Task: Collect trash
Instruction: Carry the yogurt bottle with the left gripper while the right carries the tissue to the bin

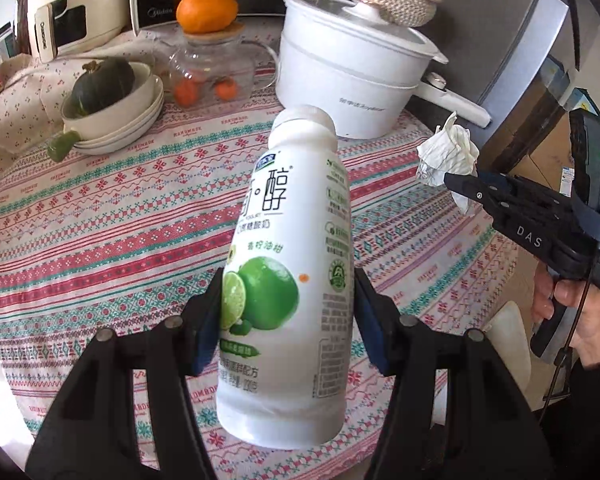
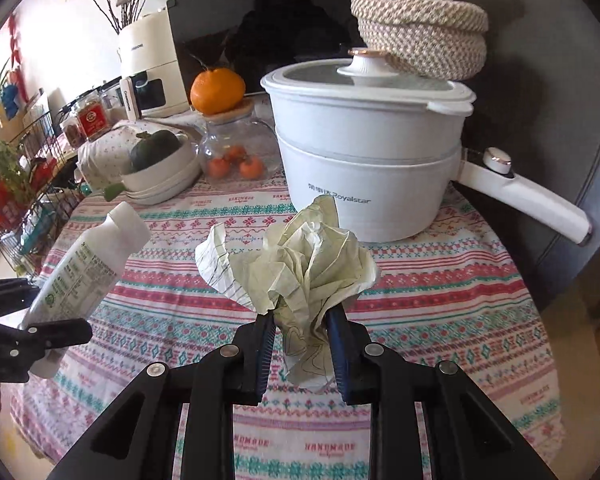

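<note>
A white yogurt bottle point(image 1: 296, 240) with a green lime label hangs tilted above the table, and my left gripper point(image 1: 288, 288) is shut on its lower half with both blue pads pressing its sides. From the right wrist view the bottle point(image 2: 80, 276) and left gripper point(image 2: 32, 312) show at the left. A crumpled ball of lined paper point(image 2: 304, 256) is pinched by its lower end in my right gripper point(image 2: 302, 316), lifted off the cloth. In the left wrist view the paper point(image 1: 448, 156) sticks out of the right gripper point(image 1: 456, 182), held by a person's hand point(image 1: 572, 312).
The round table point(image 1: 100, 220) has a patterned cloth. At its back stand a white electric pot point(image 2: 364, 148) with a long handle, a woven basket point(image 2: 420, 32), a glass teapot point(image 2: 236, 148) topped with an orange, and stacked bowls point(image 2: 160, 184) holding a dark squash.
</note>
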A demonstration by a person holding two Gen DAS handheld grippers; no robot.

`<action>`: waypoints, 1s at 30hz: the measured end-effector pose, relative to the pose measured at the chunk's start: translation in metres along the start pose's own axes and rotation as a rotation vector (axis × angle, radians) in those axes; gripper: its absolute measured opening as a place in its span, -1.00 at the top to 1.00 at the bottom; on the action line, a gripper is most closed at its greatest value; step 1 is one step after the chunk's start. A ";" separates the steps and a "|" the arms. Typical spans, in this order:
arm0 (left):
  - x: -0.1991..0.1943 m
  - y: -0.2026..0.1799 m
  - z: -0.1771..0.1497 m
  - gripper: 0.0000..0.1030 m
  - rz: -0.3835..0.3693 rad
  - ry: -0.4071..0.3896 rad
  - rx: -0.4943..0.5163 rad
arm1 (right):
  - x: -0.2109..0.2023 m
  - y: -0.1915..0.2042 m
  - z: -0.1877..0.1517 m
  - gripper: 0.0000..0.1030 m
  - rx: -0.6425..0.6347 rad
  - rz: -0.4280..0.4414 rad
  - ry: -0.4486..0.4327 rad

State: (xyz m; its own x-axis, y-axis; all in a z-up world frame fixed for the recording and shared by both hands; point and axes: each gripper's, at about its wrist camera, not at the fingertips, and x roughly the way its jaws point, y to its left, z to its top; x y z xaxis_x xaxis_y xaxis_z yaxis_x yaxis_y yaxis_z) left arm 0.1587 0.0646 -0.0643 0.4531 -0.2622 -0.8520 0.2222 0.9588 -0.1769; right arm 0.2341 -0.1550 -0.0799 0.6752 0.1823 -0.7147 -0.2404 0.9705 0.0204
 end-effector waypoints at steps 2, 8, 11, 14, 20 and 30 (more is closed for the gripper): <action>-0.013 -0.014 -0.003 -0.18 -0.002 -0.008 0.020 | -0.027 -0.004 -0.005 0.49 -0.003 -0.008 -0.013; -0.038 -0.055 -0.021 -0.18 -0.021 -0.018 0.061 | -0.088 -0.016 -0.023 0.49 0.021 -0.033 -0.017; -0.045 -0.075 -0.029 -0.18 -0.041 -0.020 0.075 | -0.114 -0.023 -0.037 0.49 0.047 -0.049 -0.012; -0.052 -0.094 -0.042 -0.18 -0.078 -0.023 0.077 | -0.138 -0.036 -0.054 0.49 0.088 -0.057 -0.002; -0.051 -0.137 -0.070 -0.18 -0.141 0.007 0.088 | -0.167 -0.060 -0.087 0.49 0.133 -0.110 0.030; -0.011 -0.204 -0.115 -0.18 -0.242 0.109 0.113 | -0.185 -0.113 -0.144 0.48 0.237 -0.108 0.119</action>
State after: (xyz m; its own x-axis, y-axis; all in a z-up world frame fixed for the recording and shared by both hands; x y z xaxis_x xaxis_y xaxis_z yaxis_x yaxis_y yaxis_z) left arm 0.0094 -0.1155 -0.0758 0.2812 -0.4627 -0.8407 0.4098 0.8501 -0.3308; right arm 0.0363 -0.3213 -0.0508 0.5980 0.0692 -0.7985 0.0079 0.9957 0.0922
